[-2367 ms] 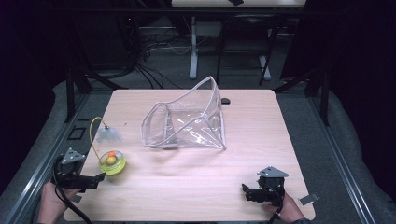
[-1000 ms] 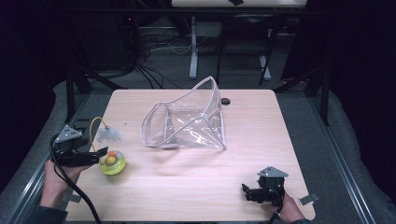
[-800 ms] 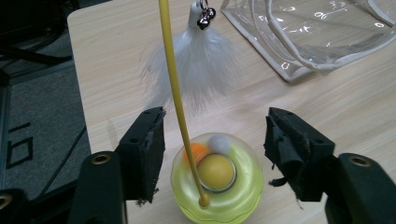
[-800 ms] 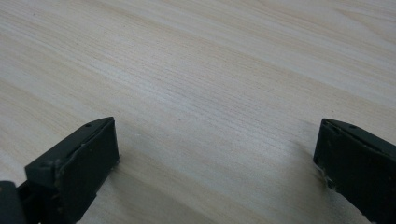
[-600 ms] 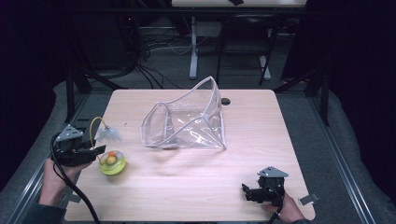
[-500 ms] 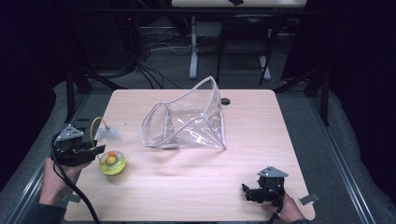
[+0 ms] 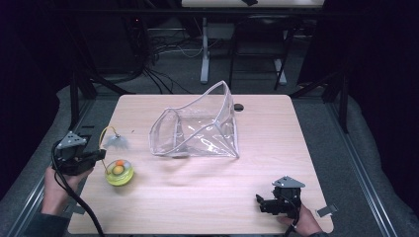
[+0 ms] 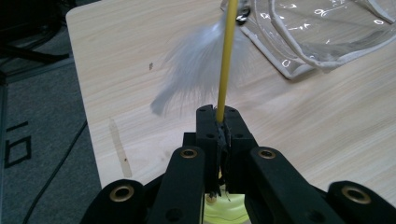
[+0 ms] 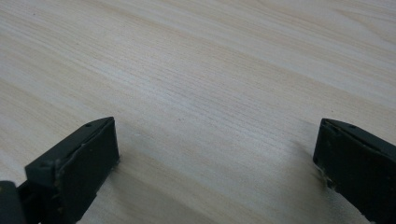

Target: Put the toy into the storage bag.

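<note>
A yellow-green toy base (image 7: 119,173) holding small balls sits near the table's left edge. A thin yellow stalk (image 8: 226,56) rises from it and ends in a white feather (image 7: 116,141). My left gripper (image 7: 99,155) is just left of the base. Its jaws have just been closing and now pinch the yellow stalk between the fingertips (image 8: 218,116), with the feather (image 8: 196,70) blurred beyond them. My right gripper (image 7: 262,203) rests low at the table's front right. In the right gripper view its jaws (image 9: 215,154) stand wide apart over bare wood.
A clear plastic bag (image 7: 197,131) with a white rim stands open at the middle of the wooden table (image 7: 207,187), its mouth (image 8: 322,32) facing left towards the feather. A small dark hole (image 7: 239,106) marks the tabletop behind it. Dark floor, cables and desk legs surround the table.
My left gripper has moved from the table's front edge up beside the toy and shut on the yellow stalk. The right gripper has stayed put.
</note>
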Demonstrator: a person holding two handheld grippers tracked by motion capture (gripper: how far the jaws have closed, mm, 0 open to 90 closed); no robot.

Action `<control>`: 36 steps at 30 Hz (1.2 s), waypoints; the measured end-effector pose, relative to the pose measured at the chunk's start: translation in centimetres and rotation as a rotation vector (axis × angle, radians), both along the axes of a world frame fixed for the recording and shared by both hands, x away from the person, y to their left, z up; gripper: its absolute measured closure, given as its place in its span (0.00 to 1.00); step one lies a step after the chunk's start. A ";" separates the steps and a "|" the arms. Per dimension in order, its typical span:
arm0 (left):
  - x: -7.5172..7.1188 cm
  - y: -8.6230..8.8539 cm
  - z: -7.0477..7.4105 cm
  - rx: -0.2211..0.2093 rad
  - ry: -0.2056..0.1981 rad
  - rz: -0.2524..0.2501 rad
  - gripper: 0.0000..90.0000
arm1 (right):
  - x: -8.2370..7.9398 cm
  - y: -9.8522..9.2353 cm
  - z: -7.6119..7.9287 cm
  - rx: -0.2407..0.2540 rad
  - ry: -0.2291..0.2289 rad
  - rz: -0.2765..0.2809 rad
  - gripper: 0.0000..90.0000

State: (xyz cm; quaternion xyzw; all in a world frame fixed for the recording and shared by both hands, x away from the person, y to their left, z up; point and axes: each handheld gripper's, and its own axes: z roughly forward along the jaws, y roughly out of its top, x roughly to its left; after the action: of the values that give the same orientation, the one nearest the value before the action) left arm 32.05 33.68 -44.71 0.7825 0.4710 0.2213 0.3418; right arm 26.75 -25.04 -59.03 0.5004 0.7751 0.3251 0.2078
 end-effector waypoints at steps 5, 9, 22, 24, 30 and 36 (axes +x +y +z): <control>0.1 -0.2 0.2 0.018 0.005 -0.005 0.98 | 0.0 0.0 0.0 0.001 0.000 0.000 0.00; 0.3 -0.3 0.4 0.017 0.015 -0.012 0.98 | 0.0 0.0 0.0 0.000 -0.001 -0.001 0.00; 1.2 -0.8 2.1 0.079 0.051 -0.054 0.98 | 0.0 0.0 0.0 0.000 -0.001 -0.001 0.00; 1.5 -0.7 2.3 0.083 0.066 -0.063 0.98 | 0.0 0.0 0.0 -0.001 -0.001 -0.001 0.00; 2.5 -0.6 2.8 0.106 0.085 -0.076 0.98 | 0.0 0.0 0.0 -0.001 0.000 -0.002 0.00; 3.3 0.0 3.4 0.125 0.115 -0.075 0.98 | 0.0 0.0 0.0 -0.001 -0.002 -0.001 0.00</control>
State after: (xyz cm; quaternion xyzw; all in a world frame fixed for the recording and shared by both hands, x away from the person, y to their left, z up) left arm 35.38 33.69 -41.32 0.8309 0.4454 0.1918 0.2728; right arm 26.74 -25.03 -59.04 0.5001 0.7748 0.3252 0.2092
